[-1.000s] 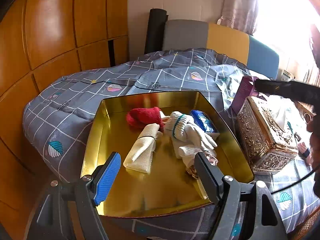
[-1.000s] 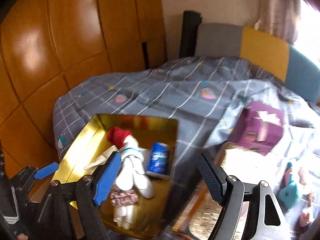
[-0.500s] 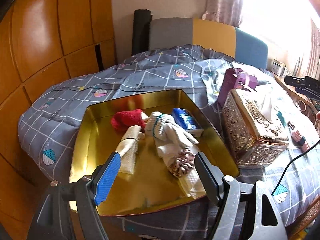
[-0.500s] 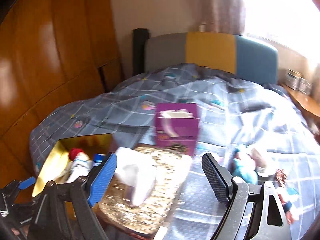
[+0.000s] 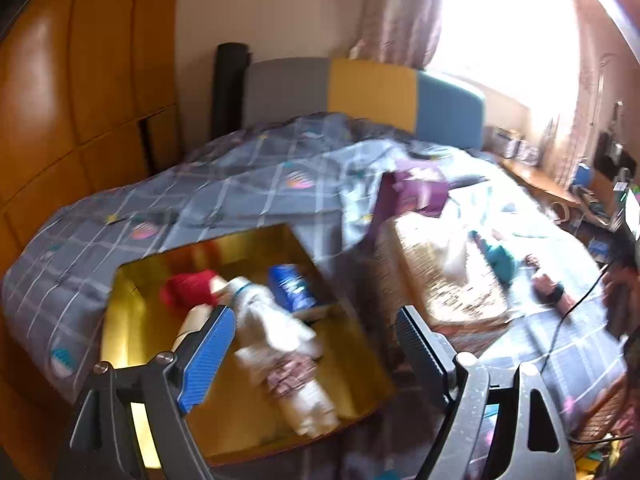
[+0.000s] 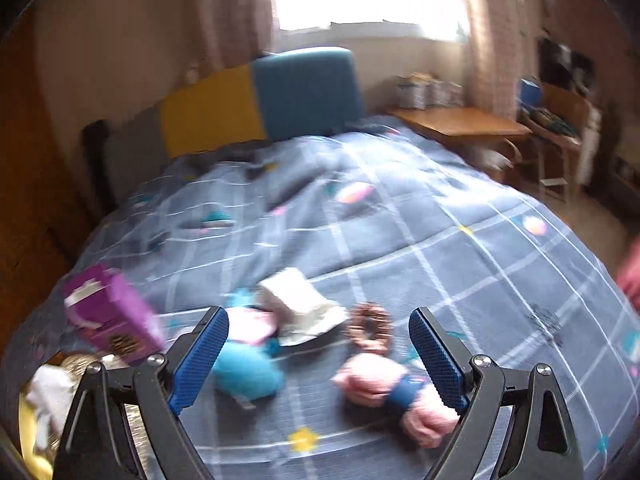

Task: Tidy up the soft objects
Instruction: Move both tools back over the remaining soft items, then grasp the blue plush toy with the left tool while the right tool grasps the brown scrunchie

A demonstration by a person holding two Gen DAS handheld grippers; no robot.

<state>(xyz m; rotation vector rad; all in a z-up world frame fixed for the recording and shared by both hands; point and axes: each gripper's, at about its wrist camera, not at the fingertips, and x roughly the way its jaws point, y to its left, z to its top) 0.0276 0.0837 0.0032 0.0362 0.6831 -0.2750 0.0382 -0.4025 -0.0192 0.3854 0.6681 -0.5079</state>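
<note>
Softness rules here: the pink bundle (image 6: 394, 394) with its blue band, near the bed's (image 6: 460, 240) foot edge, looks light and squashy. Your right gripper (image 6: 318, 354), jaws just widening and empty, should pinch that banded middle. Left gripper (image 5: 316, 346) hangs released over the gold tray (image 5: 120, 320).

Ahead of the right gripper (image 6: 318, 354), a pink bundle (image 6: 394, 390), teal toy (image 6: 250, 372) and scrunchie (image 6: 370, 330) crowd the bed (image 6: 400, 216); beyond them the quilt lies open.
</note>
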